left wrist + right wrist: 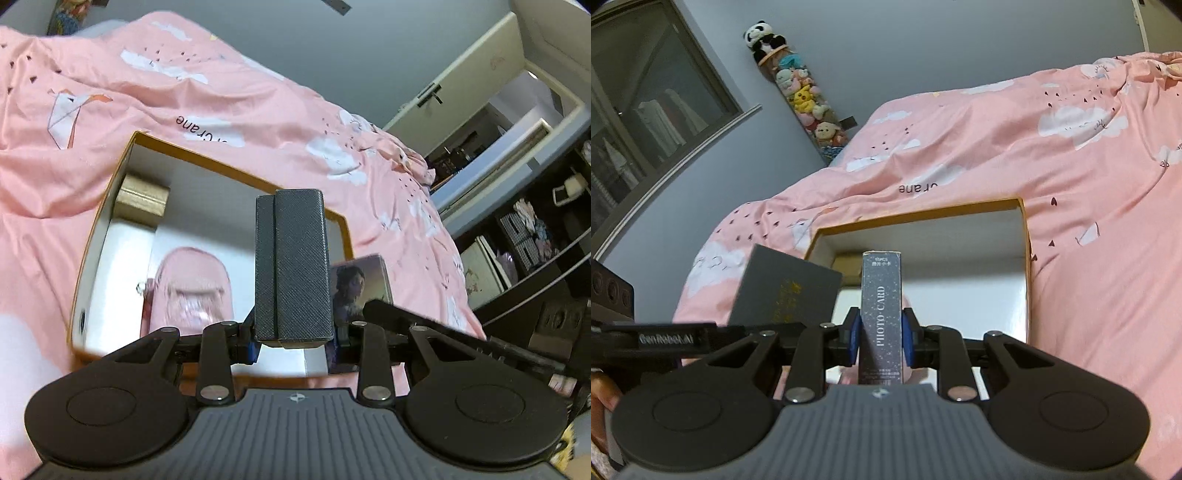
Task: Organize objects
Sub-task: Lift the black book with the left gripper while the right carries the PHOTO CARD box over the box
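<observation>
The left gripper point(293, 338) has its jaws pressed on a dark grey textured case point(291, 266). The case is held upright between them, above the open box. In the right wrist view the same case point(783, 291) is seen from its wide side, with faint gold print on it.

The right gripper point(881, 338) has its blue pads point(854, 334) pinched on a tall, thin PHOTO CARD box point(881, 317). The box is held standing up, with its narrow side facing the camera. In the left wrist view this box point(356, 286) is seen just beside the case, and a picture is printed on its front.

Under both grippers an open cardboard box point(110, 192) with orange edges and white walls is laid on a pink bedsheet point(229, 92). Inside it, a small gold box point(142, 199) is seen in the far corner. A pink pouch point(192, 291) is seen on the floor of the box, blurred.

A row of plush toys point(801, 96) is hung on the grey wall, with a panda at the top.
</observation>
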### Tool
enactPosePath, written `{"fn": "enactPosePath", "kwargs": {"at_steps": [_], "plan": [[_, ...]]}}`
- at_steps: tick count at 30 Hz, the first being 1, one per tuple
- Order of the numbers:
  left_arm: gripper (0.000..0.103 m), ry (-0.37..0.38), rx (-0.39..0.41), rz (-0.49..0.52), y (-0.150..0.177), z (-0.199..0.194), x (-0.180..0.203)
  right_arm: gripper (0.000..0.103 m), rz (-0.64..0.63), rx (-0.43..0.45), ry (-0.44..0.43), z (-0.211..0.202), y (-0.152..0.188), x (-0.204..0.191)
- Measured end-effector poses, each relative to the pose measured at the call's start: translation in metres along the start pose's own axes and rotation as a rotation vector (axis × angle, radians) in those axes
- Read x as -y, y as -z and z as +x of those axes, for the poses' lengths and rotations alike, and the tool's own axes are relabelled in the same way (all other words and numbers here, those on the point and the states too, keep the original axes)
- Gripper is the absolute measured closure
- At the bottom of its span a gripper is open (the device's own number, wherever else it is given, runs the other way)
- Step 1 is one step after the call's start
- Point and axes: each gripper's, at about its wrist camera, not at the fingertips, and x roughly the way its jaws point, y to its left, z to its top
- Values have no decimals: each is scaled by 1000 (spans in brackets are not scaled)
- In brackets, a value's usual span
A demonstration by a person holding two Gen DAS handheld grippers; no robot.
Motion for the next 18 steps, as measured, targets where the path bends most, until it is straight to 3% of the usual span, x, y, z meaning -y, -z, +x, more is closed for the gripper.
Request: {"fn": "enactPosePath", "kwargs": {"at_steps": [9,18], "plan": [[65,1,-67,-90,-54,67,-41,79,24,-22,58,52,-22,19],[65,-46,-88,-96,-70,123,-58,79,-12,-73,96,93,-31,29]]}}
